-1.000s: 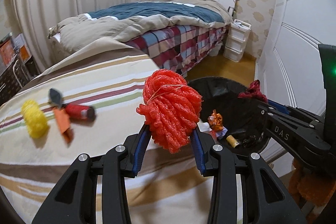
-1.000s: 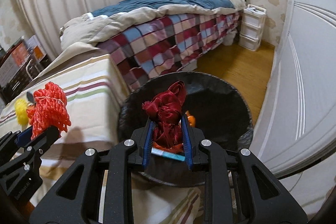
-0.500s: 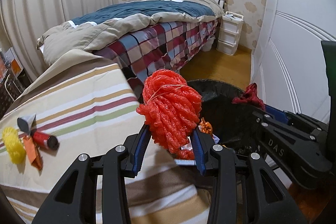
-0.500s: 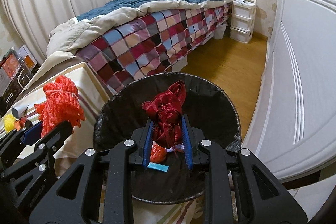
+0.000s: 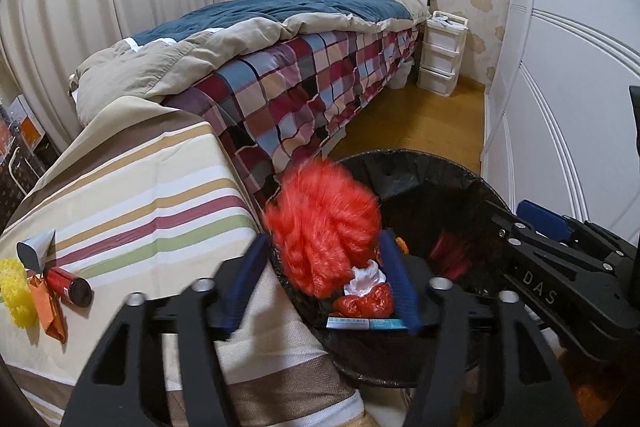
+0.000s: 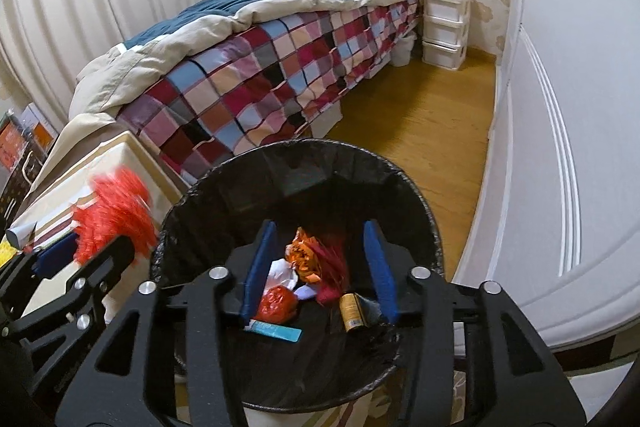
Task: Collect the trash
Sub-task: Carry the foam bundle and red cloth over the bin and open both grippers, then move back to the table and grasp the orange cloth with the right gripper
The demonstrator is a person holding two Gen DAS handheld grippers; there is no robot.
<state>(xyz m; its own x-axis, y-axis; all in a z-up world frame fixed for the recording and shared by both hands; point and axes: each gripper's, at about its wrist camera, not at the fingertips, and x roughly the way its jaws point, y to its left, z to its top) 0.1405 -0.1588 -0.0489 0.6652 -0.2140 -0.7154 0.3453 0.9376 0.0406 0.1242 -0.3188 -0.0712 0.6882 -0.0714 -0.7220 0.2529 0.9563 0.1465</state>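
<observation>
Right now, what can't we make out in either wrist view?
- Orange-red mesh ball: motion-blurred in both views; whether the left tool grips it is unclear.
- Bin bottom: partly hidden by the open right tool in the right view.
- Dark red net: smeared, outline unclear.
- Blue packet print: too small.
- Yellow mesh: cut by the left view's edge.
</observation>
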